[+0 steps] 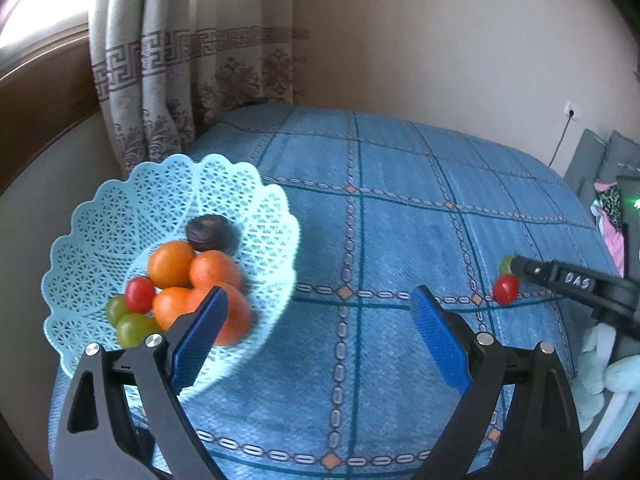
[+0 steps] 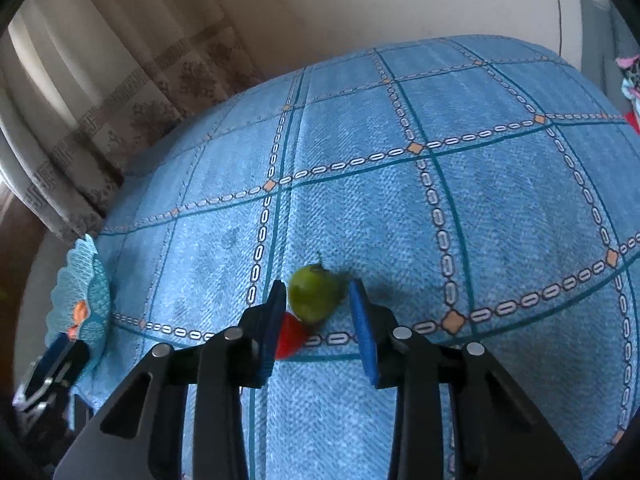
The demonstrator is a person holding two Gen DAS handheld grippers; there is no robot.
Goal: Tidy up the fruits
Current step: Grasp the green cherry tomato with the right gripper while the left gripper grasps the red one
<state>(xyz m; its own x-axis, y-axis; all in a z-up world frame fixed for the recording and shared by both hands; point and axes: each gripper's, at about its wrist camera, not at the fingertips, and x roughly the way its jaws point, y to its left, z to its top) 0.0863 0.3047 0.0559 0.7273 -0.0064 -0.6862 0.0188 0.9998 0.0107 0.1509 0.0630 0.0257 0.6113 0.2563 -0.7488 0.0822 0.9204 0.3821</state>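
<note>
A turquoise lattice basket [image 1: 120,208] stands at the table's left edge and holds several oranges [image 1: 171,263], a red tomato [image 1: 139,294], green fruits [image 1: 130,329] and a dark fruit [image 1: 208,233]. My left gripper [image 1: 320,304] is open and holds nothing; its left finger overlaps the basket's near rim. On the blue checked cloth lie a green fruit [image 2: 316,294] and a red tomato [image 2: 292,336], touching. My right gripper [image 2: 317,292] is open around the green fruit, with a small gap at the right pad. The tomato is partly hidden behind the left finger [image 2: 272,320].
A patterned curtain [image 1: 180,80] hangs behind the table's left corner, with a plain wall [image 1: 440,40] behind the rest. Grey cushions and clothes [image 1: 608,208] crowd the right side. The blue cloth [image 2: 480,200] stretches far and right of the fruit. The basket [image 2: 80,292] is far left in the right wrist view.
</note>
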